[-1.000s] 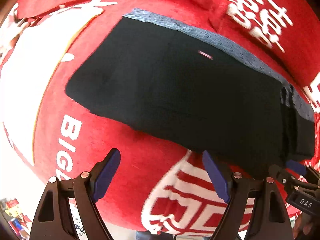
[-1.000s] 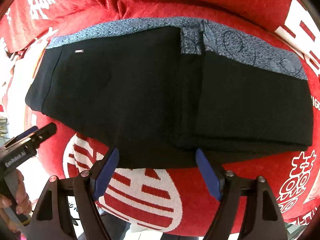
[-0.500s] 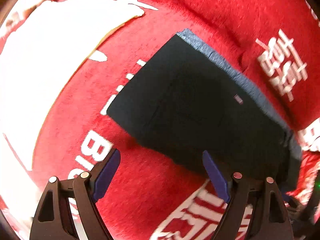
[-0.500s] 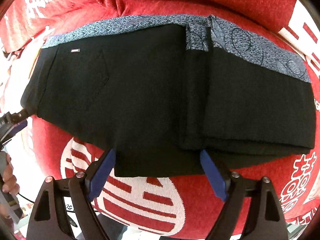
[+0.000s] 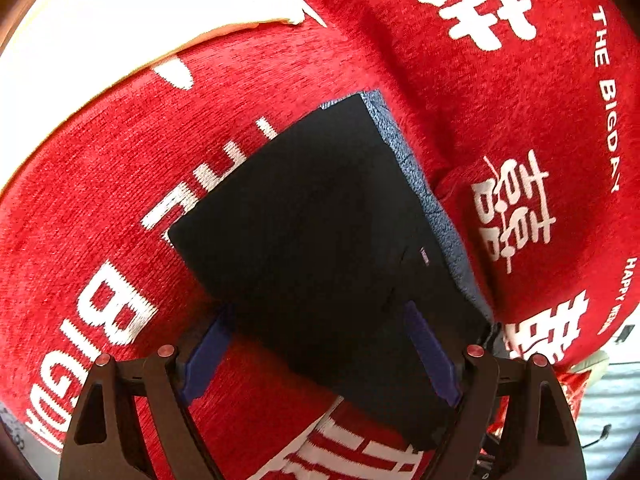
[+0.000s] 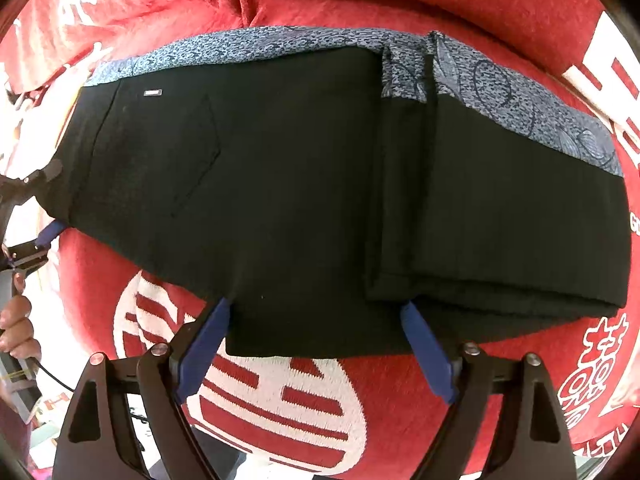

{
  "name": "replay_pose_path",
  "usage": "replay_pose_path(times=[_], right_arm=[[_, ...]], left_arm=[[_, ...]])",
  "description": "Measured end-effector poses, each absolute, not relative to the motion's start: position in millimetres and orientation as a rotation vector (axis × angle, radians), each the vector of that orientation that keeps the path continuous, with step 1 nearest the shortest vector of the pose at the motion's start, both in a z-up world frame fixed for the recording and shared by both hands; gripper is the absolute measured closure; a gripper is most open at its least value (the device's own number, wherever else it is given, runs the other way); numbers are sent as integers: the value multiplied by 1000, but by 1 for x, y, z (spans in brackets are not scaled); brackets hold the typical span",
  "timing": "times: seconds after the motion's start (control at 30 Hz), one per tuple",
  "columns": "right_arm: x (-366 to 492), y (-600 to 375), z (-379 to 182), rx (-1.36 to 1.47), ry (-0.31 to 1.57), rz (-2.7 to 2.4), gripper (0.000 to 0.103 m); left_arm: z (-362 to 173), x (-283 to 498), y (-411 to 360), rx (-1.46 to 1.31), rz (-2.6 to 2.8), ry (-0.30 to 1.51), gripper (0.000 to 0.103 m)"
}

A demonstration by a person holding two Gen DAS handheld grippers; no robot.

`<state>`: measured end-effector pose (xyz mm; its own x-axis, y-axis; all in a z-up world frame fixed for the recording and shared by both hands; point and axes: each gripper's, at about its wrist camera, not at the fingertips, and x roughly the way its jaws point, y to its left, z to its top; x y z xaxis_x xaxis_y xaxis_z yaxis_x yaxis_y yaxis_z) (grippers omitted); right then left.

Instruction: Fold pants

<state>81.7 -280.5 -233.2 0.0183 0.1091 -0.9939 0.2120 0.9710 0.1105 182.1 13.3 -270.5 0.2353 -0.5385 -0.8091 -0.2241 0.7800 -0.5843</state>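
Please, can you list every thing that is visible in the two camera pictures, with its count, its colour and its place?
pants: one, black with a blue-grey patterned band along the far edge, lying partly folded on the blanket, the folded layers at the right in the right wrist view
small label: one, silvery, on the pants near the band
blanket: one, red with white characters and letters, under the pants
left gripper: one, black with blue pads, open, at the pants' near left end
right gripper: one, black with blue pads, open, at the pants' near edge
hand: one, at the left edge of the right wrist view
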Motion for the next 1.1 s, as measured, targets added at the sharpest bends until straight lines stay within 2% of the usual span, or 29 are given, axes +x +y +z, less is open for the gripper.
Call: replay_pose_path(times=[0.27,0.4,0.53,0.6,0.67,0.77,0.9,0.97,1.0,1.03,1.1], right_arm=[[85,-280,-236,255,1544,-59,13],[81,-278,-235,248,1542,-58,13],[81,-278,-229,241,1539,-42,13],[79,-278,-222,245,1532,-35,13],[77,-279,-211,255,1510,-24,13],[78,-280,-193,234,1456,-20,13],[89,-299,-175,204,1348,-74,14],[99,-321,-178,287,1320,-110,29],[100,-329,-181,319,1316,-113,54],[106,-341,-192,364,1333,-133,68],[110,-351,-208,418,1360,-155,74]], left_arm=[[-240,183,5,-716,-384,1238,18],[-266,194,0,-679,-307,1361,18],[-266,193,-5,-658,-239,1370,19],[-263,193,-11,-594,-195,1367,31],[-258,194,-19,-505,-172,1357,58],[-252,195,-27,-408,-180,1342,60],[-259,196,-25,-414,-173,1358,60],[-262,194,-21,-422,-170,1360,59],[-262,194,-23,-417,-167,1357,59],[-262,194,-24,-411,-165,1355,59],[-261,192,-24,-400,-165,1359,59]])
